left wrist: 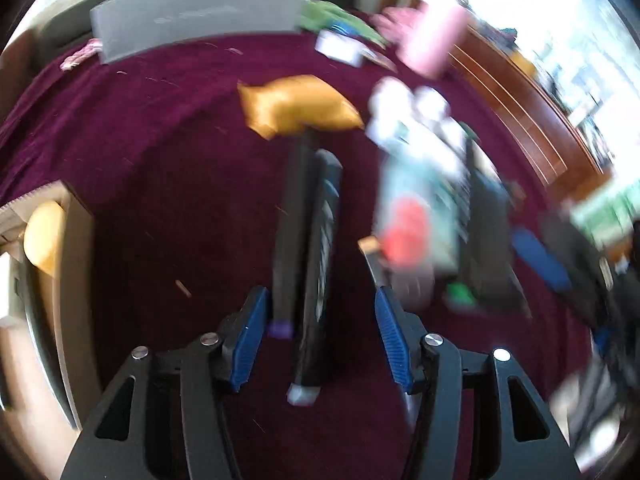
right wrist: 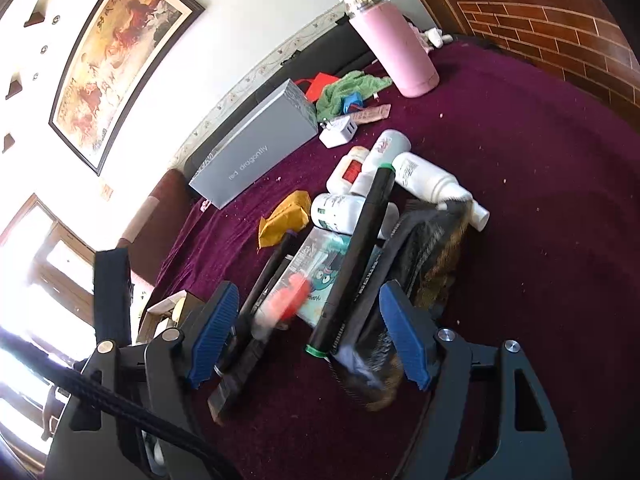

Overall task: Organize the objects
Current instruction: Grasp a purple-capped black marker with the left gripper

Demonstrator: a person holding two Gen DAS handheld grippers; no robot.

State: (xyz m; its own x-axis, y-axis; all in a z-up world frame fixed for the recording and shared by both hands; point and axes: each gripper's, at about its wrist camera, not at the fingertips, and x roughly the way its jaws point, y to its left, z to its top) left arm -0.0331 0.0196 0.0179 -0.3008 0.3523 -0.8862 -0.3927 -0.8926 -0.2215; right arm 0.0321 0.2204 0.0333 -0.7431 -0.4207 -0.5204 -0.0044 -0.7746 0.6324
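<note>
Cardboard box (left wrist: 74,240) holds a yellow packet (left wrist: 44,236); both tongs gape, gripping nothing.

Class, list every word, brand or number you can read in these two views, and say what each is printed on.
"red dragonfly": on the side of the grey box, right wrist view.
Chinese characters on the framed painting: too small to read.
Labels on the white bottles and the teal packet: too blurred to read.
Left wrist view: nothing legible, all blurred.
</note>
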